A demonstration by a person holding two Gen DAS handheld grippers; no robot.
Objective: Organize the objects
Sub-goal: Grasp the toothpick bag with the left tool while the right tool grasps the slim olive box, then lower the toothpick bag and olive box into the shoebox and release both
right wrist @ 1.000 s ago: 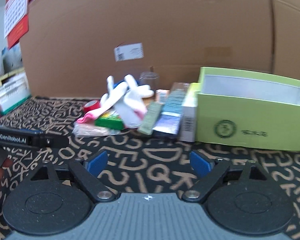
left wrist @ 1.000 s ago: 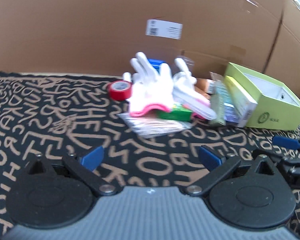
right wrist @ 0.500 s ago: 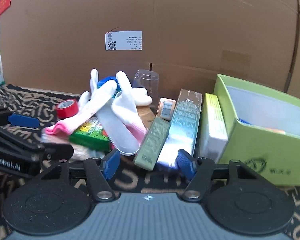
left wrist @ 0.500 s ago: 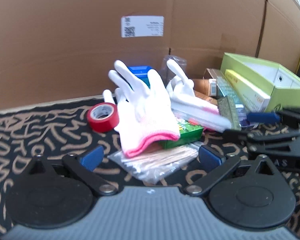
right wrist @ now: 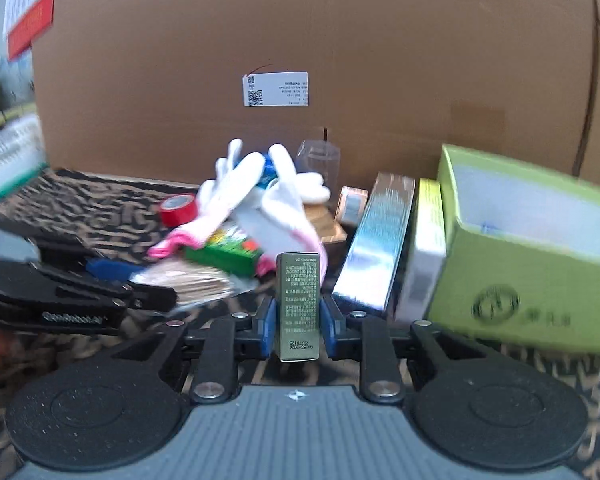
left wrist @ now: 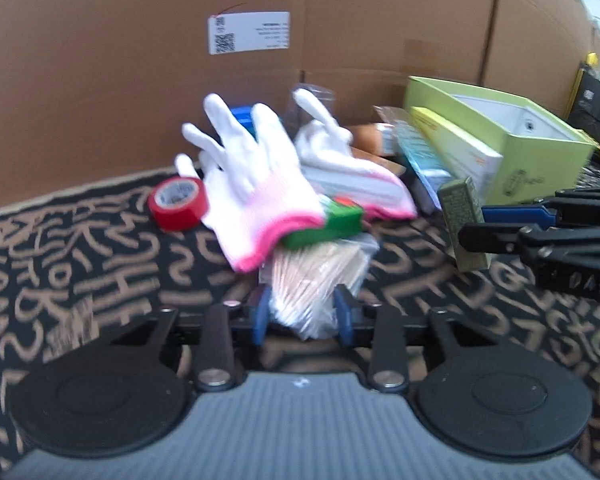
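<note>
Both my tongs, spread a second ago, now pinch: left tongs (left wrist: pixel 300 314) on toothpick bag (left wrist: pixel 314 280), right tongs (right wrist: pixel 297 326) on olive box (right wrist: pixel 298 304). Both ready for green box (right wrist: pixel 540 280).

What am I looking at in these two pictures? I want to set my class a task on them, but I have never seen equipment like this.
There is no robot here: a person holds a two-finger gripper in each hand, and each gripper carries a wide-angle camera looking forward along its fingers. The grey and black shapes at the bottom of each picture are the gripper's own body.

In the left camera's picture, the left gripper is closed on a clear bag of sticks. The right gripper reaches in from the side.

In the right camera's picture, the right gripper is closed on a small olive box.

On the patterned cloth lies a pile: white gloves, a red tape roll, a green packet and long boxes. Beside them stands an open green box, with a cardboard wall behind.
</note>
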